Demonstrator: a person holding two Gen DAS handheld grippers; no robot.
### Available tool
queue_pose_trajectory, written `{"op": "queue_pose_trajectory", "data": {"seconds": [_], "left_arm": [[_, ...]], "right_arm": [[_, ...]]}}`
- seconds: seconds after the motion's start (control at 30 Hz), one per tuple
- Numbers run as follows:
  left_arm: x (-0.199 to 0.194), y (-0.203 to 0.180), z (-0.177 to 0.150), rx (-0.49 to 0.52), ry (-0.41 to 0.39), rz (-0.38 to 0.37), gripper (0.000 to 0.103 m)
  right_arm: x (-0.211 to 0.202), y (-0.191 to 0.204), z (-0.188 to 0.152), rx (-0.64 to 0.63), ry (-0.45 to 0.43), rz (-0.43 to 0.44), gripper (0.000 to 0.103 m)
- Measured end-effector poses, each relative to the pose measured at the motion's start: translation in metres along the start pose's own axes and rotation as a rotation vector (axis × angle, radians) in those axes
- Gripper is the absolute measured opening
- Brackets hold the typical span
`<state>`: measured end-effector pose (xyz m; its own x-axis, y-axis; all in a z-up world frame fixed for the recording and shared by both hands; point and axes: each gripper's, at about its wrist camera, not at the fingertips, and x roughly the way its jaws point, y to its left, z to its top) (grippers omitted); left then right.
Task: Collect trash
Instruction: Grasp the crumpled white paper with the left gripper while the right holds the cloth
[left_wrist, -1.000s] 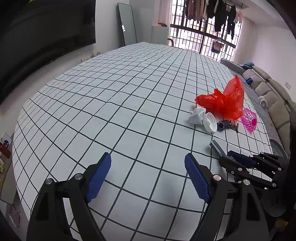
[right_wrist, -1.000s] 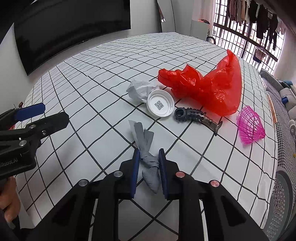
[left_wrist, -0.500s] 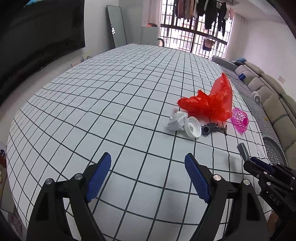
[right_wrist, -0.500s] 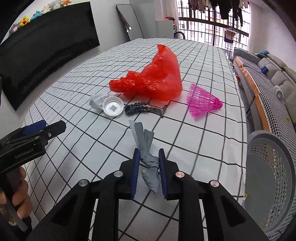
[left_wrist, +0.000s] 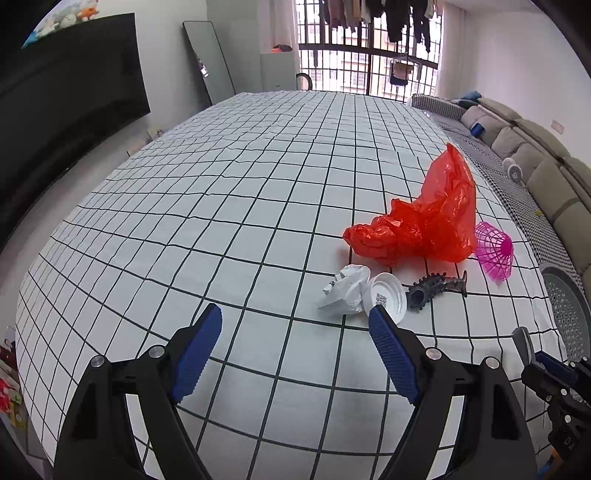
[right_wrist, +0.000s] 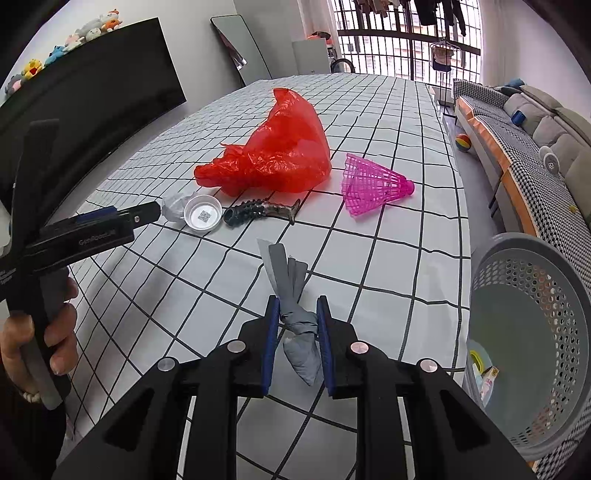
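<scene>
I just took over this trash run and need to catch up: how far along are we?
Early. The grey basket beside the table already holds a few small scraps at its bottom. The right gripper is shut on a grey wad, not yet over the basket. The left gripper is open and empty. On the table: red bag, crumpled paper, white lid, dark ridged piece, pink shuttlecock.

QR code on white lid (right_wrist: 203, 215), faint unreadable lettering on left gripper (right_wrist: 96, 233)
</scene>
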<state>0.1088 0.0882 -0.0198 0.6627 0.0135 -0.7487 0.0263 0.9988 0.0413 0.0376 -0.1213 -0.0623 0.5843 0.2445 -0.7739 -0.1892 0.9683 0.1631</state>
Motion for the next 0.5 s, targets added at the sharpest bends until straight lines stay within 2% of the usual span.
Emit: {"op": "queue_pose_trajectory", "data": {"seconds": [0.3,0.5], "left_arm": [[0.032,-0.001,0.002,0.026,0.069,0.009,0.08],[0.032,-0.012,0.003,0.07,0.054,0.02,0.08]], "right_arm": [[0.005,-0.003,-0.001,0.014,0.006,0.011,0.02],[0.007,-0.007,0.0,0.024,0.01,0.01,0.02]]}}
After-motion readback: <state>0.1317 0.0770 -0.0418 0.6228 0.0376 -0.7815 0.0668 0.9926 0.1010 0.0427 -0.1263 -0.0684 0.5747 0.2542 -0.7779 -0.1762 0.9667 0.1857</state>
